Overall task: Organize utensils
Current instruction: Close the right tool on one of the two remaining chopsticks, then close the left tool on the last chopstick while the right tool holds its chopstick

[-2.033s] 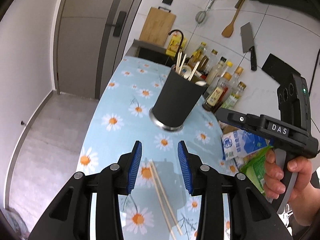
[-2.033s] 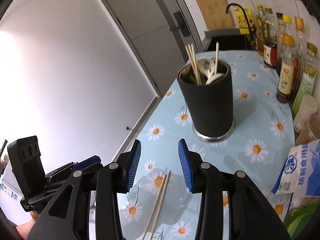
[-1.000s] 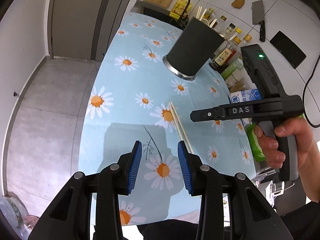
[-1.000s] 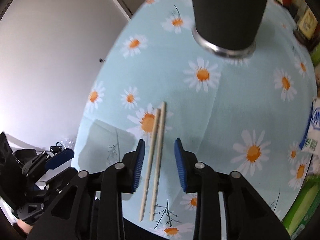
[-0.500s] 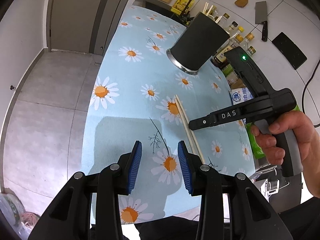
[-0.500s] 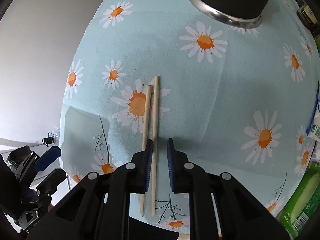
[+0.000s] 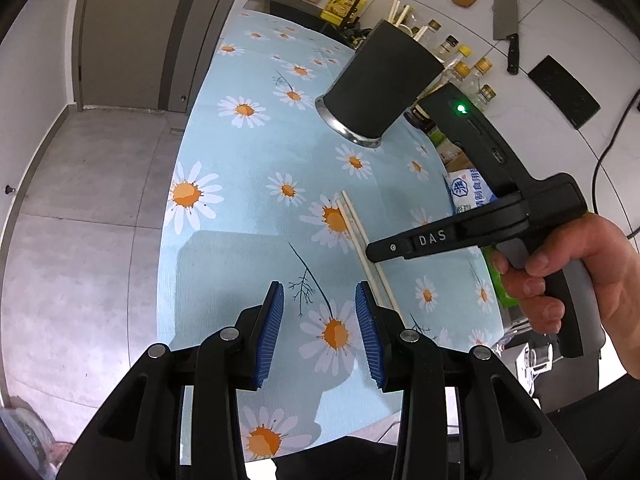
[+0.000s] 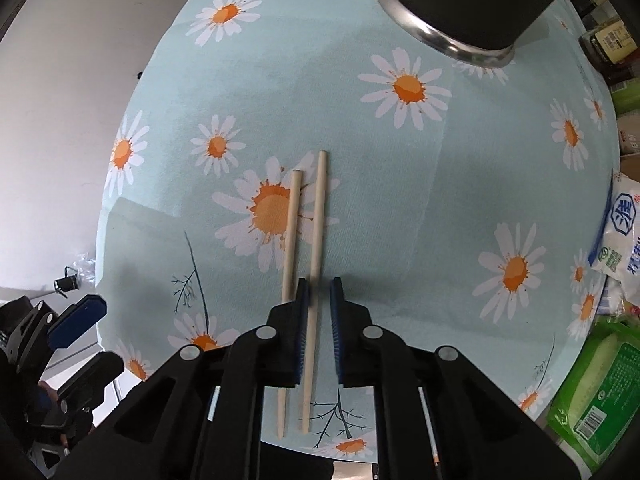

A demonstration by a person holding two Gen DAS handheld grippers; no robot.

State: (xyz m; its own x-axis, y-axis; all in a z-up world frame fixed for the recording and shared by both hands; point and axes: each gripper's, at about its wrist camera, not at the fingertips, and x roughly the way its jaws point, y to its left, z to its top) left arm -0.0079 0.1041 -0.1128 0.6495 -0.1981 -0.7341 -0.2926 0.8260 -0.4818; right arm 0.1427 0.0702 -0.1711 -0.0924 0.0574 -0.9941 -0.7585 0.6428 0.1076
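A: Your chopsticks (image 8: 308, 248)?
B: Flat on the cloth (image 8: 400, 184), near the holder (image 8: 472, 4); right gripper (image 8: 319, 316) closing round one stick; left gripper (image 7: 319, 334) parted, empty; bottles (image 7: 468, 68) behind.

Even, bright indoor light, soft shadows on the tablecloth (image 8: 360, 128), strong fisheye bending, dark corners.

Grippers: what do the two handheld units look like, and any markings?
Both are black plastic with ribbed blue pads. The right gripper shows in the left wrist view with a grey pistol handle, white "DAS" lettering and a lit green lamp. The left gripper shows silver pivot screws.
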